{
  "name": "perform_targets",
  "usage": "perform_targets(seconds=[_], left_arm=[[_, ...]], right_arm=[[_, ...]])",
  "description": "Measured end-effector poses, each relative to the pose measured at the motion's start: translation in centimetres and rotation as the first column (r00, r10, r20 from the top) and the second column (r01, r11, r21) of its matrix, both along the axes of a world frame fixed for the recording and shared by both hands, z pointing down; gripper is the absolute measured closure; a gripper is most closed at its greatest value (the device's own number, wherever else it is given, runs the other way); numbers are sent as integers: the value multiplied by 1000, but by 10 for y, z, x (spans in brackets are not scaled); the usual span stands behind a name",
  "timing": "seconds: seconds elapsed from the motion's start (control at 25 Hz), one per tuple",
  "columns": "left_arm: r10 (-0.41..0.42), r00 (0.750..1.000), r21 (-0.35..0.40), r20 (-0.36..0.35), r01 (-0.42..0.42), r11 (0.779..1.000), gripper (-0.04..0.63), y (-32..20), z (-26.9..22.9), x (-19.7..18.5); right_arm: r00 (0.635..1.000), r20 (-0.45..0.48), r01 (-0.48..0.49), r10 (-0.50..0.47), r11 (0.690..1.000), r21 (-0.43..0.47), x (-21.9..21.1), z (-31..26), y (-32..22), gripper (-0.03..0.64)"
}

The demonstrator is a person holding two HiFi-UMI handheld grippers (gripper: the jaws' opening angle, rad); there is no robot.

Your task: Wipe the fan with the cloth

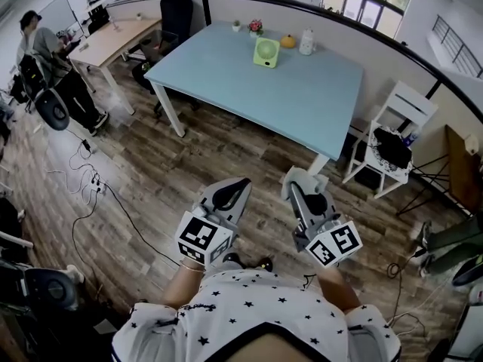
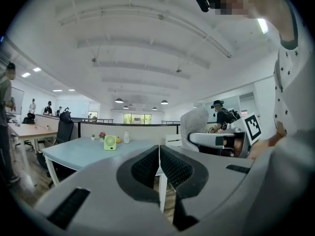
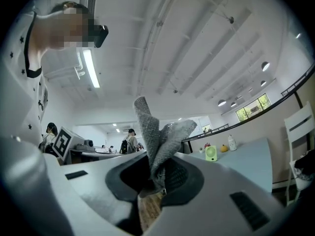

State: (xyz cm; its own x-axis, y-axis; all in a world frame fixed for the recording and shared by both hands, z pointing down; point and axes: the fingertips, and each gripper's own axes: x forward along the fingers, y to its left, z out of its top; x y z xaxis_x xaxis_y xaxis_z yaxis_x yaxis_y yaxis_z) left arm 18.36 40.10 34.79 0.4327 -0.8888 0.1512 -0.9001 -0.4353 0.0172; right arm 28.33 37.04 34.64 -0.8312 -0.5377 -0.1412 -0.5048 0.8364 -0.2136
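A small green fan stands upright at the far side of the light-blue table; it also shows small in the left gripper view and the right gripper view. Both grippers are held low over the wooden floor, well short of the table. My right gripper is shut on a grey cloth, whose folds stick up out of the jaws. In the head view the cloth shows at that gripper's tip. My left gripper is shut with nothing in it, its jaws pressed together.
Beside the fan stand an orange ball-like thing, a white jar and a flower pot. A white chair holding a black bag is right of the table. Cables lie on the floor at left, near people and desks.
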Motion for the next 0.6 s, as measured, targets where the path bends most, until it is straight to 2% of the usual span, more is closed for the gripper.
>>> perform_targets(seconds=[0.32,0.44,0.6], left_arm=[[-43,999,-23,-27,42,999,565,-9,12,5],[-41,998,-41,-39,39,998,565,-16,19,7],[-32,999,-28,-37,31,999,565,-34,18,2]], right_arm=[[1000,-19,10,-10,1000,-4,14,10,-11,569],[1000,-30,10,-11,1000,-15,15,14,-18,569],[999,-38,-5,4,1000,-10,13,13,-35,569]])
